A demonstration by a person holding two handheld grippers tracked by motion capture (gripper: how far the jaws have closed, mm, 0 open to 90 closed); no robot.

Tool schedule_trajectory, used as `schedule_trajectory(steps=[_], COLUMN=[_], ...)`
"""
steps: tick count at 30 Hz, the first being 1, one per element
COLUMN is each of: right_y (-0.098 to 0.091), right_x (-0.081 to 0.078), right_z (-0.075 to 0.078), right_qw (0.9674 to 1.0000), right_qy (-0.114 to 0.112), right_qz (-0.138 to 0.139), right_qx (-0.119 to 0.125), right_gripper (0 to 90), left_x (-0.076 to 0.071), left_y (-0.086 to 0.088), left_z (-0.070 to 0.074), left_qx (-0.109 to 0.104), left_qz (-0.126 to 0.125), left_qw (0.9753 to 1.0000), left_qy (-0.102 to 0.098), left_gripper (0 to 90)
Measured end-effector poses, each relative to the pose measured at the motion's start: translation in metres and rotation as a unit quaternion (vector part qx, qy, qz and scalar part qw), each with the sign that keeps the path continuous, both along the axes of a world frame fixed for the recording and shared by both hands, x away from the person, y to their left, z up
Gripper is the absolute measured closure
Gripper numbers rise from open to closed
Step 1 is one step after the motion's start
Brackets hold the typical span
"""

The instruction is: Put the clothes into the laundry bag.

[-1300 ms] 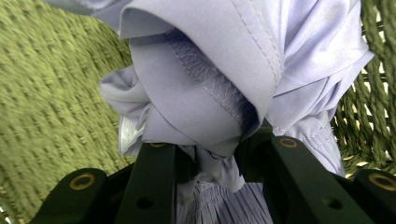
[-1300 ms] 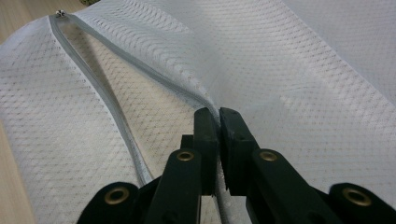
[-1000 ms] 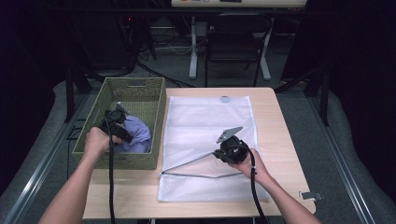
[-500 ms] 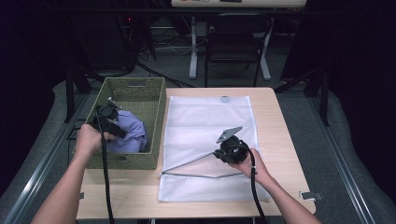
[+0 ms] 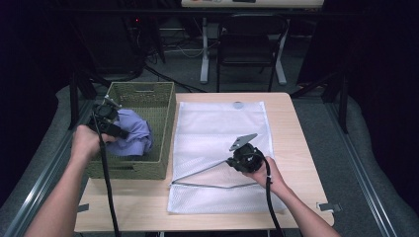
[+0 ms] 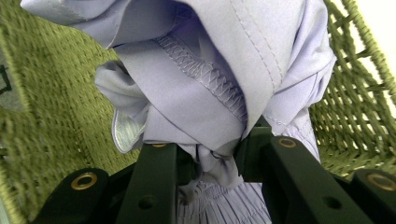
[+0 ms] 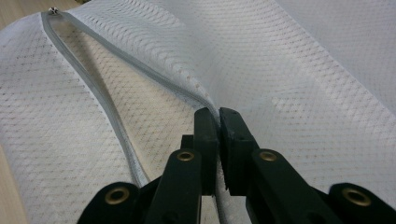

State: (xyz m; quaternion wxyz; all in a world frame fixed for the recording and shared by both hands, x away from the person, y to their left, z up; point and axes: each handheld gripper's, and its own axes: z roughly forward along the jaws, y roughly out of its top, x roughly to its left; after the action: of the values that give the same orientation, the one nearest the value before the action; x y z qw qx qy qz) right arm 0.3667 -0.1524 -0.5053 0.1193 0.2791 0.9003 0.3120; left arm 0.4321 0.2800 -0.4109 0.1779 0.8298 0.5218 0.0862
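Left gripper (image 5: pixel 109 121) is clamped on a bunch of the lavender cloth (image 5: pixel 134 136), inside the green woven basket (image 5: pixel 165 118). In the left gripper view the jaws pinch a gathered fold of the cloth (image 6: pixel 205 88) between them, seams and stitching showing, basket weave (image 6: pixel 51 84) behind on both sides. The left hand (image 5: pixel 85 142) holds the gripper over the basket's left side; the cloth sits bunched in the basket's middle, partly lifted toward the gripper.

Right gripper (image 5: pixel 236 157) is closed on the zipper edge of the white mesh bag (image 5: pixel 222 123). In the right gripper view the jaws meet tight on the grey zipper tape (image 7: pixel 112 116) where the upper layer of mesh (image 7: pixel 280 70) rises, so the bag mouth gapes open toward the left. The right hand (image 5: pixel 264 173) rests low on the bag's right half.

The bag lies flat on the wooden table (image 5: pixel 296 128), just right of the basket. Basket stands at the table's left edge. Black cables (image 5: pixel 106 187) trail from both grippers toward the near side. A dark chair (image 5: pixel 247 39) stands beyond the table.
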Motion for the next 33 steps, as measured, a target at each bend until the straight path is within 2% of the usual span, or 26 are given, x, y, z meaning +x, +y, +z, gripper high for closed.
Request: schedule_trajectory(steps=[19,26,33], right_y=[0.000,0.000,0.000], right_x=[0.000,0.000,0.000], right_z=[0.000,0.000,0.001], right_qw=[1.0000,1.0000,1.0000], right_qy=[-0.001,-0.001,0.000], right_qz=[-0.003,-0.001,-0.002], right_qx=[0.001,-0.002,-0.003], right_gripper=[86.1,86.1,86.1], left_x=[-0.010,-0.012,-0.013], left_y=[0.006,0.001,-0.009], left_z=[0.038,0.049,0.058], left_qx=[-0.007,-0.015,-0.018], left_qz=[-0.009,-0.017,-0.035], left_qw=[0.9995,0.9990,0.9981], left_qy=[-0.028,-0.039,-0.048], left_gripper=[72.9,72.9,72.9])
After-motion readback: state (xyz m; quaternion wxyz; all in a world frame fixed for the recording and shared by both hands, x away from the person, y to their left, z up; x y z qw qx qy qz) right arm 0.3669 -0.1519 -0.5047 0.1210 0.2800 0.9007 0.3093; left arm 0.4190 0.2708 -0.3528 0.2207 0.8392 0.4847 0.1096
